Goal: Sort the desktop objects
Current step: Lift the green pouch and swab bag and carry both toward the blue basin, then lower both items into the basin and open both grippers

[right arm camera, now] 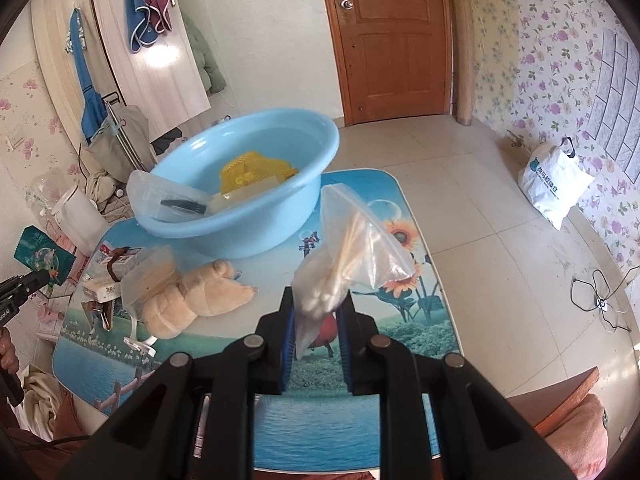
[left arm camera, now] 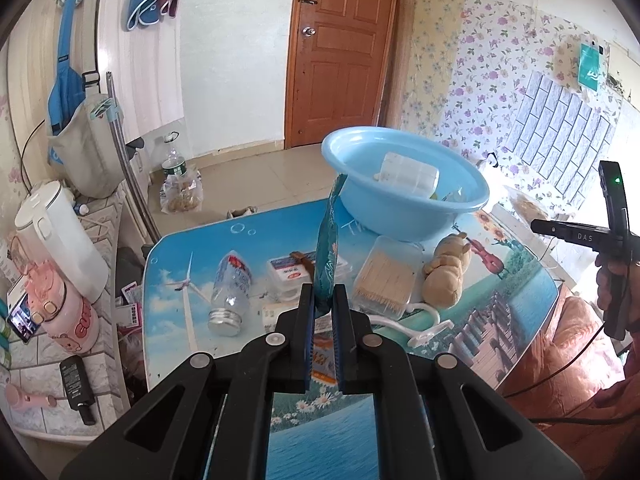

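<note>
My left gripper (left arm camera: 323, 304) is shut on a teal flat packet (left arm camera: 327, 252), held upright above the table; the packet also shows in the right wrist view (right arm camera: 42, 258). My right gripper (right arm camera: 318, 312) is shut on a clear zip bag of cotton swabs (right arm camera: 344, 256), lifted over the table. A light blue basin (left arm camera: 404, 188) stands at the table's far side (right arm camera: 244, 184) and holds a clear box (left arm camera: 408, 172), a yellow mesh item (right arm camera: 256, 170) and another clear case (right arm camera: 168, 200).
On the picture-printed table (left arm camera: 500, 320) lie an empty bottle (left arm camera: 230, 292), a small labelled box (left arm camera: 288, 274), a clear box of toothpicks (left arm camera: 386, 276), a plush bear (left arm camera: 446, 274) and a white hook (left arm camera: 424, 326). A kettle (left arm camera: 60, 240) stands on a side shelf at left.
</note>
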Tool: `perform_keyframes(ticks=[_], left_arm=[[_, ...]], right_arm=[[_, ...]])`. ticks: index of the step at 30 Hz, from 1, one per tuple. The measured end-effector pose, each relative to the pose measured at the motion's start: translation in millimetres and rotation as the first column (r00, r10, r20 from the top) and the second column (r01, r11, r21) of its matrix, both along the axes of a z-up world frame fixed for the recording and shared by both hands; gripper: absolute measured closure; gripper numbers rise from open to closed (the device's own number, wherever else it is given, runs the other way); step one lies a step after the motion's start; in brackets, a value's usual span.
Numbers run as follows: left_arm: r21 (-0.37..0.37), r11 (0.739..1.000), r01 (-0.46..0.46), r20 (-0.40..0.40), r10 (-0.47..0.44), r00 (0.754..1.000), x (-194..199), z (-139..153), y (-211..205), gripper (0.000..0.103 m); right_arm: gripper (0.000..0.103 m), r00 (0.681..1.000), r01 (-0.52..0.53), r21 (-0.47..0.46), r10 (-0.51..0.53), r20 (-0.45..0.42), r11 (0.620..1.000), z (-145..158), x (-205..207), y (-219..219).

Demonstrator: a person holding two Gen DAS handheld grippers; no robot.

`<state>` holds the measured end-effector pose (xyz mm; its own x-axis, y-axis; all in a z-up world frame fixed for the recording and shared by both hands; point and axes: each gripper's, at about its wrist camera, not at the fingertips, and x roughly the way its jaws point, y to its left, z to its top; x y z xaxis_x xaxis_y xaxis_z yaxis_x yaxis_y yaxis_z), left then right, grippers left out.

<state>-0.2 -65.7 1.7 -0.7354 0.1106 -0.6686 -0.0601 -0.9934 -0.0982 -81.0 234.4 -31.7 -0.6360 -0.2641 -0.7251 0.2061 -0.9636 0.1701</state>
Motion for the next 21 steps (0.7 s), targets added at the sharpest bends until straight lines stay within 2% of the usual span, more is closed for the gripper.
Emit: perform_keyframes(ticks=[9,21], left_arm=[[-0.007,0.999,0.051,-0.019,-0.051,0.999,-26,11,20,0.096],[-0.018,0.992,0.123,-0.015,-0.123,0.992,-88,15,58,0.096]], right_arm=[[0.084,0.996,-0.069,-0.029,0.067,-0.054,0.997,14,-15,-19],[0.084,0.982,-0.176,-0.051,0.172,-0.075,0.983,15,-58,-34]])
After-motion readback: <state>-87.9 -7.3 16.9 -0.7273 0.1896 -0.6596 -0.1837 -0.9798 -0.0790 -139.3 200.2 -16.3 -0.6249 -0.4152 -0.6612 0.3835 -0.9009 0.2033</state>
